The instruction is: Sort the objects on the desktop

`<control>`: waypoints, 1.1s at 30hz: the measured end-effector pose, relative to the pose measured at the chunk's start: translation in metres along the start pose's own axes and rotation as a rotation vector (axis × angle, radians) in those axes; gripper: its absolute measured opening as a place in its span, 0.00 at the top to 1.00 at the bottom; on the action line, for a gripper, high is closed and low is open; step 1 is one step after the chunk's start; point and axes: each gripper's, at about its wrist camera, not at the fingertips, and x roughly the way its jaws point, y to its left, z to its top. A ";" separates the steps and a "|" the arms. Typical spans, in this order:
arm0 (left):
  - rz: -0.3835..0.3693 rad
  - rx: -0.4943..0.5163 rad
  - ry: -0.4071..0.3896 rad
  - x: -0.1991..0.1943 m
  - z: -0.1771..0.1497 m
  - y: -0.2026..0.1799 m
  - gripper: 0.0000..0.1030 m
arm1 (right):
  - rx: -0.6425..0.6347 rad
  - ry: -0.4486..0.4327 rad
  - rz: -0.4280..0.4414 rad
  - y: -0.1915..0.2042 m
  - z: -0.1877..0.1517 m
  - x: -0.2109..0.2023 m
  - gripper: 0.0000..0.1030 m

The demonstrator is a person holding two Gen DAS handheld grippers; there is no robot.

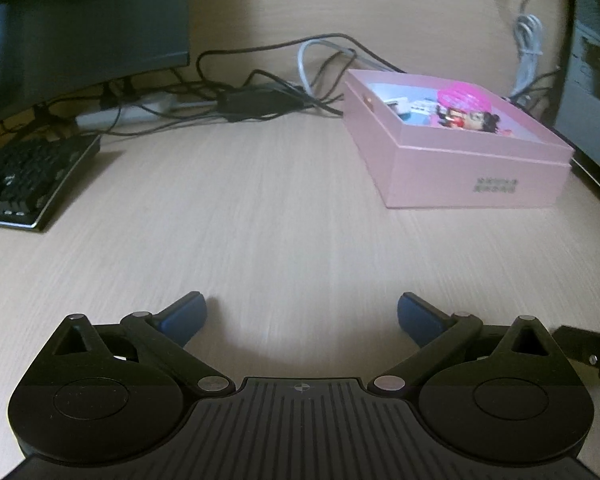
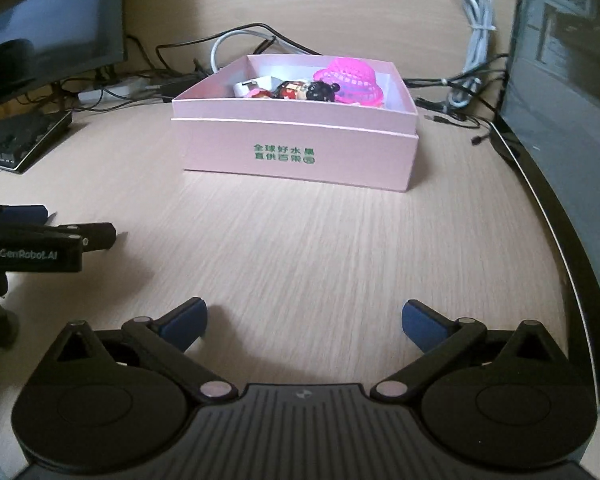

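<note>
A pink cardboard box [image 2: 300, 152] with green lettering stands on the wooden desk; it also shows in the left wrist view [image 1: 476, 168] at the right. Inside lie a pink mesh ball [image 2: 350, 80], a small doll figure with black hair [image 2: 308, 91] and white items. My right gripper [image 2: 304, 320] is open and empty, low over the desk, short of the box. My left gripper [image 1: 302, 314] is open and empty over bare desk, left of the box. The left gripper also shows at the left edge of the right wrist view [image 2: 40, 240].
A black keyboard [image 1: 24, 176] lies at the left under a monitor [image 1: 80, 28]. Tangled black and white cables [image 1: 260, 88] lie behind the box. A coiled white cable [image 2: 476, 12] hangs at the back right. A dark computer case [image 2: 568, 120] borders the right side.
</note>
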 end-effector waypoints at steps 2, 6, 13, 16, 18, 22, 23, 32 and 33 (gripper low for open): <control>0.012 -0.012 -0.001 0.002 0.002 0.000 0.00 | -0.028 0.002 0.028 -0.002 0.005 0.003 0.00; 0.016 -0.016 -0.003 0.003 0.002 0.001 0.00 | -0.080 -0.026 0.082 -0.008 0.012 0.014 0.00; 0.021 -0.018 -0.004 0.002 0.002 0.001 0.00 | -0.082 -0.092 0.091 -0.012 0.014 0.023 0.00; 0.023 -0.018 -0.004 0.002 0.002 0.001 0.00 | -0.096 -0.092 0.110 -0.014 0.016 0.025 0.00; 0.022 -0.019 -0.004 0.002 0.002 0.001 0.00 | -0.097 -0.093 0.110 -0.014 0.016 0.025 0.00; 0.022 -0.018 -0.004 0.003 0.002 0.001 0.00 | -0.097 -0.094 0.109 -0.014 0.016 0.025 0.00; 0.021 -0.018 -0.004 0.003 0.002 0.002 0.00 | -0.097 -0.095 0.109 -0.014 0.016 0.025 0.00; 0.021 -0.018 -0.004 0.002 0.002 0.001 0.00 | -0.098 -0.096 0.109 -0.014 0.015 0.025 0.00; 0.021 -0.018 -0.004 0.002 0.002 0.002 0.00 | -0.098 -0.096 0.109 -0.014 0.015 0.025 0.00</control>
